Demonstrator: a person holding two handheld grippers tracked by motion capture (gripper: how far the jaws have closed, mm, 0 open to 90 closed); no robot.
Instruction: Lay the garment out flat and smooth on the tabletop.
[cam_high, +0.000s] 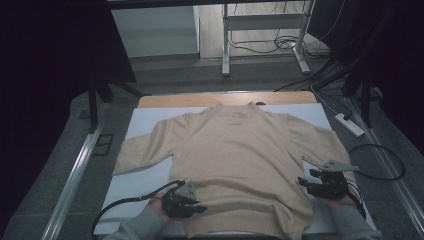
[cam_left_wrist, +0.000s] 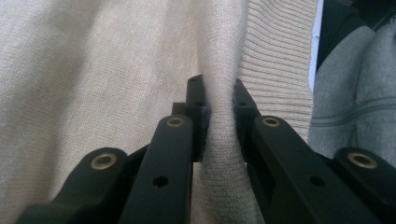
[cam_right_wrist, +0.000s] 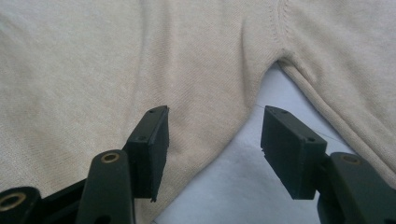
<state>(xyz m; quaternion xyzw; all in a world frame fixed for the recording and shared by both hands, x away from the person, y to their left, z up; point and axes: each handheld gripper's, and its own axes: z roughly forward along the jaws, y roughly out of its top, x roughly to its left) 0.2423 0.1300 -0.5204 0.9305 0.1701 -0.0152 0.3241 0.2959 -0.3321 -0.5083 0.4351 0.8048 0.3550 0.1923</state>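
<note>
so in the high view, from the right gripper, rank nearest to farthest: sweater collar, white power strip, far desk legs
From the right gripper, at the sweater's right edge:
1. White power strip, on the floor just off the table's right side.
2. Sweater collar, at the table's far middle; not far behind the power strip.
3. Desk legs, across the floor beyond the table.

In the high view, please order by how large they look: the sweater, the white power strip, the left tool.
1. Sweater, by far the largest.
2. Left tool, nearer the camera, so it may look bigger.
3. White power strip, farther away on the floor.
</note>
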